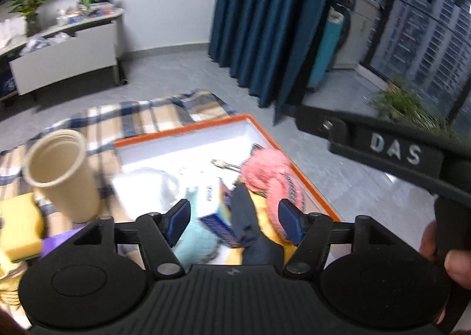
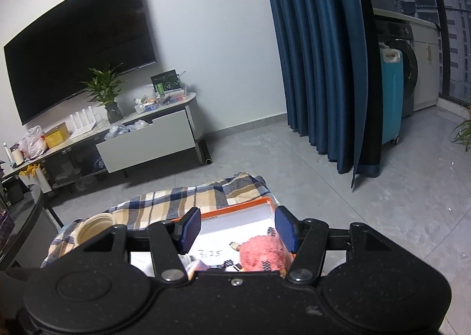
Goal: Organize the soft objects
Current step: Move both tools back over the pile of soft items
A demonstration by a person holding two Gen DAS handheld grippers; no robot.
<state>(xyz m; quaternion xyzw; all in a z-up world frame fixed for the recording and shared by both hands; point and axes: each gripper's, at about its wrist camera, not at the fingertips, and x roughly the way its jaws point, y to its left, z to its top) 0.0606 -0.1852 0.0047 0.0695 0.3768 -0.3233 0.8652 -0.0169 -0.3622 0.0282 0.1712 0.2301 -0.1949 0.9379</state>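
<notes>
Left gripper (image 1: 234, 224) wide open, empty, above dark sock (image 1: 244, 217) lying in orange-rimmed box (image 1: 182, 133) beside pink plush (image 1: 270, 171). Right gripper (image 2: 237, 230) open, empty, hovering over box. Advice: lower straight, pinch sock mid-length, avoid the small carton (image 1: 219, 224).

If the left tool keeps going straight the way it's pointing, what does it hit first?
Most likely the dark sock lying between the open left tool's fingers, inside the orange-rimmed box; the blue carton sits just beside it. Depth is uncertain.
</notes>
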